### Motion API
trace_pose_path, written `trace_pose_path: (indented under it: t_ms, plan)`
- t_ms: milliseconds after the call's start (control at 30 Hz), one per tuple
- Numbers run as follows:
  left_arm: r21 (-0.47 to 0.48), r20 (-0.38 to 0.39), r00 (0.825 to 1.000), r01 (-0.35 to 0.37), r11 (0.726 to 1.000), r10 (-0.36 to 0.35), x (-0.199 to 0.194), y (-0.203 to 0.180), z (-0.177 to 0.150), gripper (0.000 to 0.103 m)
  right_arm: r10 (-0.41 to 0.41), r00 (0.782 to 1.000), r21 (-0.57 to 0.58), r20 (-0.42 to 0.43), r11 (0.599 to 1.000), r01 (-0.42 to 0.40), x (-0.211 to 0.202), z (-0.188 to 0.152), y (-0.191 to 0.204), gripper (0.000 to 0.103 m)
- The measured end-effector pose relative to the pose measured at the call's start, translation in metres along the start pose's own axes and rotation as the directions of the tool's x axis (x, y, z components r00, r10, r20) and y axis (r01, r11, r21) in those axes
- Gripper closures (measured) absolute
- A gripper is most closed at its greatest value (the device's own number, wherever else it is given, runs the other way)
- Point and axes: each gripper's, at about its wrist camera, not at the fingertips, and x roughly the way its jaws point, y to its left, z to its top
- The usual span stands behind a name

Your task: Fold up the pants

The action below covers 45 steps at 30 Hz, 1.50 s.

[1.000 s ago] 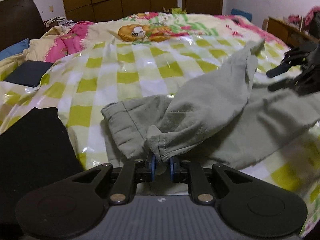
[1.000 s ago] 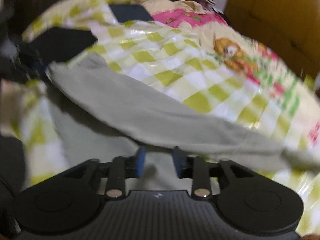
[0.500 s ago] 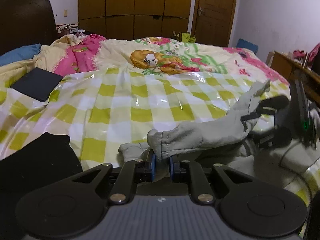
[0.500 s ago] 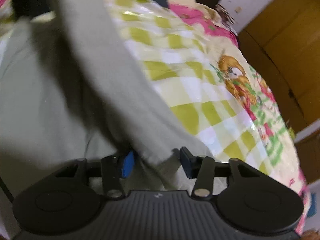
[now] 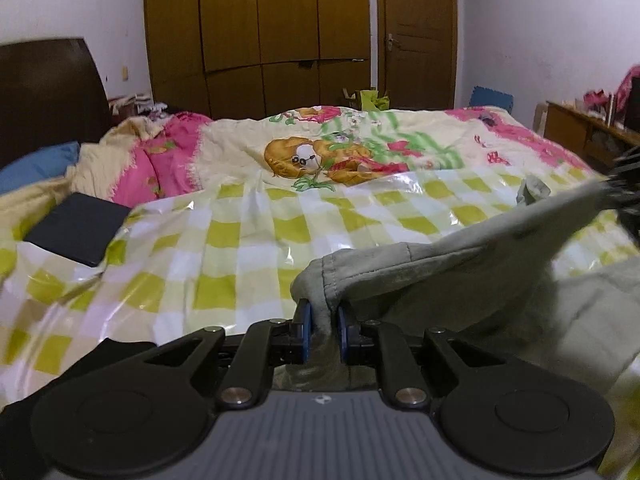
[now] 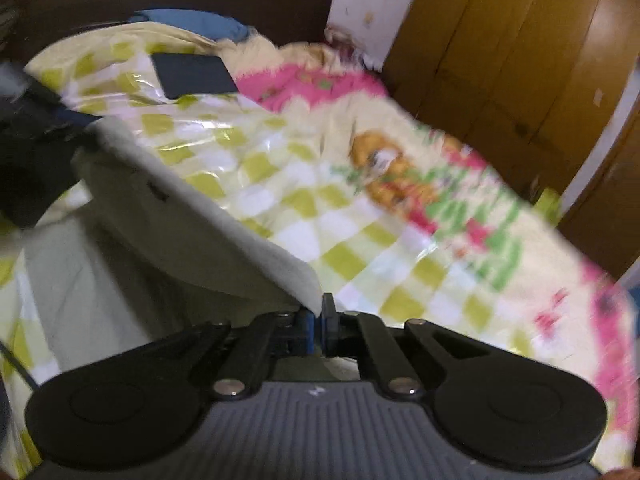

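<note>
Wooden wardrobes (image 5: 280,36) stood behind the bed, which was spread with a green-and-white checked plastic sheet (image 5: 224,248) over a cartoon-print quilt (image 5: 340,152). At the far left a blue pillow (image 5: 36,164) lay by the dark headboard (image 5: 48,84), and a flat dark pad (image 5: 78,228) rested on the sheet's left edge. My left gripper (image 5: 322,330) was clamped on a bunched, stitched edge of the grey pants (image 5: 460,272). From there the cloth ran in a raised band to the right, lifted off the sheet, with more of it hanging below. My right gripper (image 6: 318,326) was pinched tight on the band's other end, a thin corner of the fabric between its blue pads.
</note>
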Motion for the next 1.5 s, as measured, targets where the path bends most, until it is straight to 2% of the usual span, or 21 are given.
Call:
trace_pose_path:
  t_ms: [33,67,100,133,200,267,433,467,567,667,733,833,967,1000,1067,1100,1167,1200,1300,1400,1500]
  plan:
    - [0.019,-0.013,1.0,-0.011,1.0,0.011,-0.003,-0.003,-0.01,0.073,0.031,0.999,-0.004,-0.015,1.0,-0.031,-0.007,-0.009,0.017,0.101]
    - [0.028,-0.037,0.999,-0.016,0.999,0.017,-0.004,-0.005,-0.021,0.073,0.109,0.993,0.033,-0.051,0.994,-0.107,-0.008,-0.018,0.034,0.101]
    - [0.034,-0.073,0.997,-0.017,0.999,0.02,-0.003,-0.008,-0.035,0.073,0.189,0.977,0.065,-0.1,0.981,-0.183,-0.004,-0.031,0.051,0.101]
    - [0.04,-0.109,0.994,-0.021,0.999,0.026,-0.001,-0.01,-0.05,0.073,0.231,0.963,0.076,-0.137,0.972,-0.222,0.002,-0.044,0.068,0.101]
    - [0.04,-0.167,0.985,-0.045,0.998,0.051,0.003,-0.012,-0.075,0.073,0.288,0.936,0.102,-0.204,0.957,-0.272,0.022,-0.069,0.099,0.1]
    - [0.027,-0.211,0.976,-0.054,0.998,0.059,0.006,-0.011,-0.093,0.073,0.332,0.913,0.179,-0.238,0.939,-0.295,0.037,-0.081,0.113,0.096]
    - [0.039,-0.216,0.969,-0.117,0.992,0.123,-0.006,-0.006,-0.106,0.073,0.299,0.918,0.086,-0.261,0.954,-0.286,0.037,-0.075,0.128,0.092]
    - [0.038,-0.217,0.968,-0.124,0.992,0.129,-0.007,-0.005,-0.107,0.073,0.293,0.919,0.088,-0.263,0.956,-0.28,0.038,-0.075,0.126,0.088]
    - [0.012,-0.211,0.966,-0.154,0.988,0.153,-0.015,0.002,-0.108,0.073,0.304,0.914,0.116,-0.27,0.952,-0.283,0.032,-0.077,0.122,0.087]
    - [-0.028,-0.197,0.966,-0.175,0.984,0.166,-0.028,0.009,-0.112,0.073,0.279,0.917,0.073,-0.284,0.96,-0.269,0.024,-0.079,0.125,0.076]
    - [-0.062,-0.175,0.969,-0.187,0.98,0.174,-0.039,0.013,-0.11,0.073,0.251,0.921,0.059,-0.298,0.968,-0.245,0.023,-0.083,0.124,0.073]
    - [-0.126,-0.101,0.984,-0.157,0.979,0.145,-0.056,0.01,-0.101,0.073,0.242,0.918,0.092,-0.313,0.97,-0.224,0.025,-0.085,0.115,0.073]
    - [-0.081,-0.033,0.995,-0.091,0.993,0.089,-0.054,-0.011,-0.087,0.071,0.235,0.917,0.119,-0.322,0.971,-0.207,0.023,-0.083,0.104,0.073]
    - [-0.063,-0.037,0.997,-0.074,0.995,0.071,-0.047,-0.017,-0.086,0.068,0.235,0.914,0.116,-0.33,0.971,-0.208,0.022,-0.083,0.102,0.071]
    - [-0.025,-0.09,0.994,-0.059,0.998,0.056,-0.024,-0.025,-0.091,0.067,0.217,0.913,0.102,-0.346,0.976,-0.193,0.021,-0.086,0.099,0.066]
    - [-0.002,-0.142,0.987,-0.075,0.997,0.074,-0.01,-0.026,-0.097,0.067,0.215,0.91,0.113,-0.355,0.976,-0.187,0.02,-0.088,0.096,0.066]
    - [0.063,-0.242,0.959,-0.139,0.988,0.15,0.011,-0.025,-0.114,0.063,0.221,0.904,0.168,-0.365,0.971,-0.17,0.016,-0.094,0.083,0.066]
    - [0.074,-0.253,0.954,-0.144,0.987,0.158,0.011,-0.024,-0.119,0.062,0.223,0.905,0.204,-0.362,0.966,-0.156,0.011,-0.098,0.075,0.066]
    - [0.052,-0.236,0.959,-0.149,0.988,0.157,-0.003,-0.024,-0.114,0.062,0.218,0.915,0.334,-0.34,0.937,-0.1,0.0,-0.109,0.045,0.066]
    - [0.069,-0.189,0.967,-0.158,0.985,0.168,-0.011,-0.036,-0.098,0.062,0.197,0.932,0.473,-0.304,0.88,-0.032,0.0,-0.119,0.007,0.066]
    - [0.118,-0.121,0.982,-0.133,0.984,0.148,-0.016,-0.061,-0.071,0.062,0.152,0.953,0.572,-0.263,0.82,0.027,0.008,-0.125,-0.032,0.065]
